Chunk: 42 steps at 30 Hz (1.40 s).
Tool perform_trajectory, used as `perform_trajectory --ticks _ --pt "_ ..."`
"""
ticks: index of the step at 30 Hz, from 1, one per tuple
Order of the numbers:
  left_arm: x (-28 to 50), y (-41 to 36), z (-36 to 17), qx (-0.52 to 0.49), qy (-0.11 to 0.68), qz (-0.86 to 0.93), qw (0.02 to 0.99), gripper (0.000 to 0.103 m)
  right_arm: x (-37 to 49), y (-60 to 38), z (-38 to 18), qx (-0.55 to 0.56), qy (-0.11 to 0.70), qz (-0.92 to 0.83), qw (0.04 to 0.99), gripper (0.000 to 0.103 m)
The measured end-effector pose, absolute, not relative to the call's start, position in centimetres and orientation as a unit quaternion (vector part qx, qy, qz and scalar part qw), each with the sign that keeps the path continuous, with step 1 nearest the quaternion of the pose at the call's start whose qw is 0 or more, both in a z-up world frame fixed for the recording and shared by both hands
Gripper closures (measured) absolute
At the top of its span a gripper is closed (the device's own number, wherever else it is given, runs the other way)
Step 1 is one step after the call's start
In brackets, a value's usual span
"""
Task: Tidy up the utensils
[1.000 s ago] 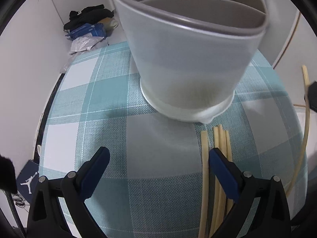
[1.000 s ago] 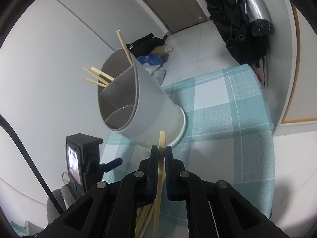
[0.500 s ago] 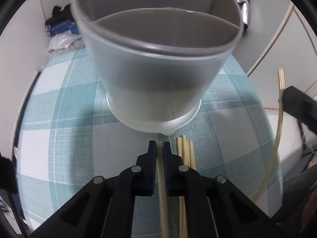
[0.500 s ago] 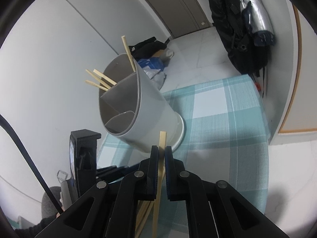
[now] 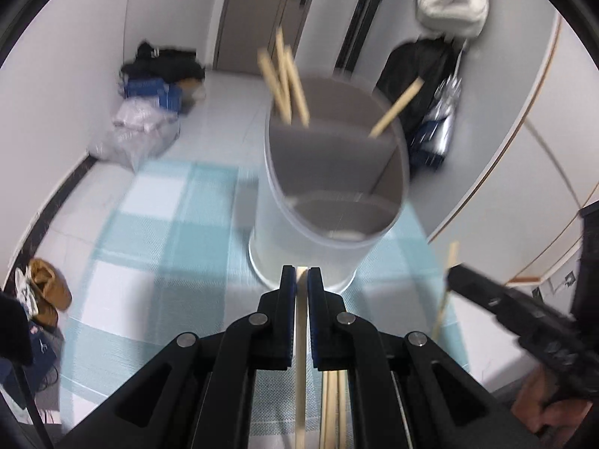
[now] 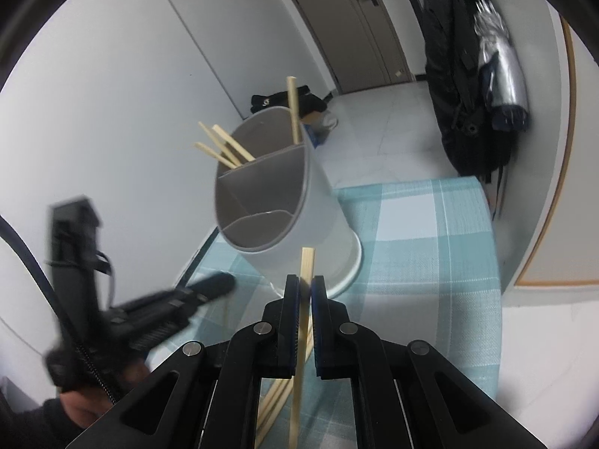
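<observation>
A grey divided utensil holder stands on the teal checked tablecloth; it also shows in the right wrist view. Several wooden chopsticks lean in its far compartment. My left gripper is shut on one chopstick and holds it above the table, just short of the holder. My right gripper is shut on another chopstick, raised to the right of the holder. Loose chopsticks lie on the cloth below the left gripper.
The left gripper's body and the hand holding it show at the left of the right wrist view. The table's edges drop to a white floor with bags and a hanging coat beyond.
My left gripper went from open to shut on a chopstick and lifted it off the cloth, backing away from the holder. My right gripper rose a little with its chopstick.
</observation>
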State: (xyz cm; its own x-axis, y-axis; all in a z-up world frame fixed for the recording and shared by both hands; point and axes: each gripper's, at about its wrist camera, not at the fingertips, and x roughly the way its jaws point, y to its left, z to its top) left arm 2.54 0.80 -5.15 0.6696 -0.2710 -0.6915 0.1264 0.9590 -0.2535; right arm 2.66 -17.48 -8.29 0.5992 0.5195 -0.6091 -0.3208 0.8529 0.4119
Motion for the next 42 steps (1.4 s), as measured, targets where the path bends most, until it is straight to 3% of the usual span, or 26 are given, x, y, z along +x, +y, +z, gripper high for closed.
perform_trajectory --ticks 6,28,31,42 --pt "1.5 1.0 -2.9 -0.091 0.354 -0.111 0.924 0.100 1.5 -16.4 -7.1 0.103 0.346 0.240 0.901 0.098" --pt "0.3 1.9 -1.8 -0.064 0.362 -0.104 0.924 0.100 -0.7 -15.7 -5.3 0.088 0.306 0.232 0.919 0.098" --pt "0.1 1.6 -1.5 -0.056 0.359 -0.106 0.926 0.100 -0.8 -15.6 -5.1 0.086 0.302 0.235 0.920 0.103" --pt "1.0 2.6 -1.6 -0.069 0.363 -0.103 0.924 0.100 1.0 -16.6 -6.7 0.099 0.341 0.214 0.910 0.103"
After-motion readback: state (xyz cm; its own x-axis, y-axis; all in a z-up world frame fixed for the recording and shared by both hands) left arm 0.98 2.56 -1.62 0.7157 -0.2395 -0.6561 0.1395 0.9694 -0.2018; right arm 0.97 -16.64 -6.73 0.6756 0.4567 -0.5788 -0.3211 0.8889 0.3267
